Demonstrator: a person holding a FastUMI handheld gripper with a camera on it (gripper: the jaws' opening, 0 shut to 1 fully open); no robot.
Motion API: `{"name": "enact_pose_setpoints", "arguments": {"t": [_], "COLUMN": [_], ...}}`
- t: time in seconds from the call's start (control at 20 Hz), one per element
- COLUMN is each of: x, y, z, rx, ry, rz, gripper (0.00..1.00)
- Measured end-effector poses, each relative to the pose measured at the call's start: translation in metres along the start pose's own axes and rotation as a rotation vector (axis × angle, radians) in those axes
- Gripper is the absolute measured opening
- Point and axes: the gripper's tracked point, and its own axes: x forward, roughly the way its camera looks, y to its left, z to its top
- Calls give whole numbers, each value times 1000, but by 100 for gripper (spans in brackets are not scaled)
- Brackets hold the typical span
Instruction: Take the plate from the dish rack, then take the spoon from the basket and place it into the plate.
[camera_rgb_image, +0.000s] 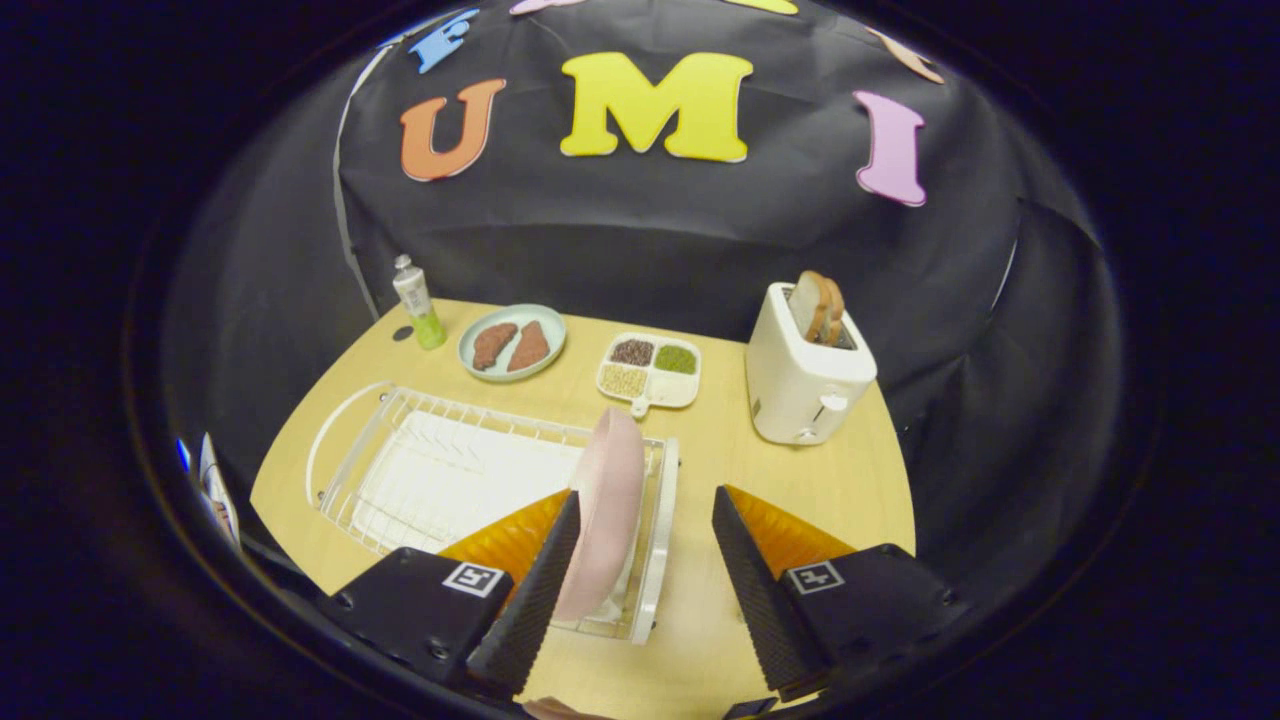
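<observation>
Wide-open and empty, the gripper (640, 560) hovers with its left finger (530, 590) beside the pink plate (605, 510), standing upright at the dish rack's (400, 470) near end. Straddle the rim squarely, then close and lift straight up.

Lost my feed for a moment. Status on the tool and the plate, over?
Tool open, fingers either side of pink plate. Plate upright in dish rack, not gripped. Toaster off to the side, clear of the approach.
</observation>
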Motion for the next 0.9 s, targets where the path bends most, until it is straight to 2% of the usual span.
{"name": "enact_pose_setpoints", "arguments": {"t": [0.2, 0.3, 0.4, 0.45, 0.6, 0.75, 0.9], "x": [17, 25, 28, 27, 26, 21, 20], "y": [10, 7, 12, 17, 27, 27, 38], "z": [-9, -6, -9, -9, -8, -10, -8], "rx": [-13, -35, 0, 24, 42, 19, 26], "ry": [184, 244, 301, 324, 339, 342, 320], "rz": [-13, -38, -53, -53, -105, -229, -288], "gripper": [72, 69, 67, 54, 39, 31, 29]}}
